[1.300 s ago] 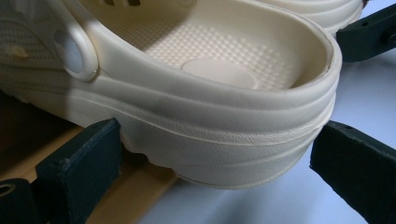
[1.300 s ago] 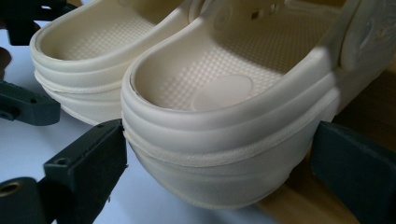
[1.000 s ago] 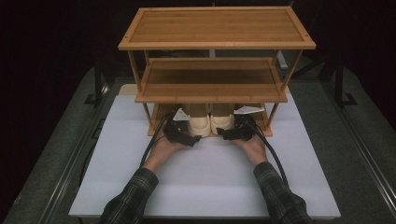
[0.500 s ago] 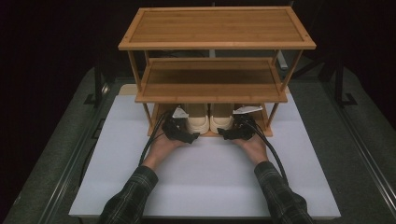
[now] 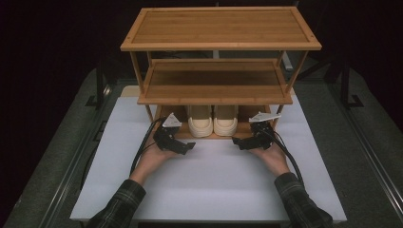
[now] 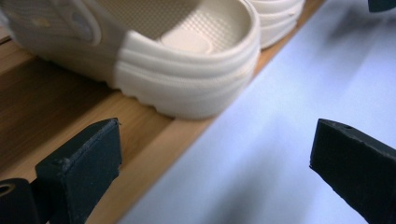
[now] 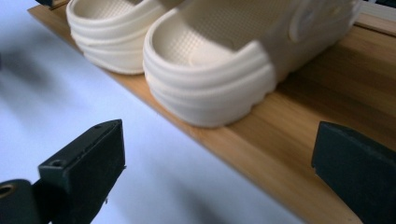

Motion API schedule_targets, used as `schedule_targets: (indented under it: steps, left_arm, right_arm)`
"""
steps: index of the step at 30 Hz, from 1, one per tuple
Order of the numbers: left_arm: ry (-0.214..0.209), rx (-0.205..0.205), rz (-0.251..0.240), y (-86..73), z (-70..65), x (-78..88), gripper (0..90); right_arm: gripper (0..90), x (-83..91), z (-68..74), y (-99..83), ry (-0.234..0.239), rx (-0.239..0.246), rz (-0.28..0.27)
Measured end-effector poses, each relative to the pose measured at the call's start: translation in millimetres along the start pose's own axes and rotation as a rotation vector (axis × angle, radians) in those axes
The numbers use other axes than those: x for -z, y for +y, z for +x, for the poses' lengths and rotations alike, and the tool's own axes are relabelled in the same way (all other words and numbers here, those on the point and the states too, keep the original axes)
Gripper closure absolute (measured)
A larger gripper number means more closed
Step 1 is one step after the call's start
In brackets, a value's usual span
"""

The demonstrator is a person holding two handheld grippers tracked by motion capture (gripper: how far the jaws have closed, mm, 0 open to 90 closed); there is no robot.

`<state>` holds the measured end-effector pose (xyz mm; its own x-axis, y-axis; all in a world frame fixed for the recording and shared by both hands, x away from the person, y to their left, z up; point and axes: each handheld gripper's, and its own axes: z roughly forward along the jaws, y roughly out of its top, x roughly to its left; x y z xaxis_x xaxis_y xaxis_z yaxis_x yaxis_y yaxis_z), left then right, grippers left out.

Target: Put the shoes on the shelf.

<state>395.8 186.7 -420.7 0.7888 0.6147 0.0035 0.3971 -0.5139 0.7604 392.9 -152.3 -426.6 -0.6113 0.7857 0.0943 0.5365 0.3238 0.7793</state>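
On bottom shelf of three-tier bamboo rack [image 5: 216, 92], at its front edge: pair of cream moulded foam clogs [image 5: 212, 121], side by side, touching, heels toward person. Rack stands at far edge of white bench [image 5: 214, 180]. Left hand-held gripper [image 5: 189, 147] released, jaws wide apart, empty, just beside left clog heel [image 6: 187, 88]. Right hand-held gripper [image 5: 236, 142] likewise released, empty, near right clog heel [image 7: 210, 88]. Clogs likely light, springy, slightly yielding; ribbed heel wall offers non-slip bite. Best hold: pinch heel rim, one jaw inside cup, one outside.

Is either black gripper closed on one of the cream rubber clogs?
No: the left gripper and right gripper are both open, short of the cream rubber clogs.
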Motion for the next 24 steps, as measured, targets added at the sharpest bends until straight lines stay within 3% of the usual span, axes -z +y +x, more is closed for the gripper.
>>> schedule_targets:
  steps: [6,11,17,24]
  left_arm:
    - [0.015,-0.020,-0.015,-12.6,-8.2,26.1,2.0]
    - [0.042,-0.034,0.002,-27.5,-9.6,49.8,1.9]
    - [0.035,-0.017,0.019,-53.3,-11.3,74.9,1.8]
    - [0.041,-0.019,0.060,-84.7,-17.9,100.2,1.9]
  right_arm:
    - [1.8,18.3,-2.5,-14.5,-0.016,-0.005,0.008]
    - [1.8,37.3,-0.1,-26.0,-0.017,-0.008,0.000]
    - [1.8,64.3,2.1,-44.3,-0.023,0.002,-0.022]
    - [1.8,89.9,-3.6,-72.5,-0.059,0.001,0.010]
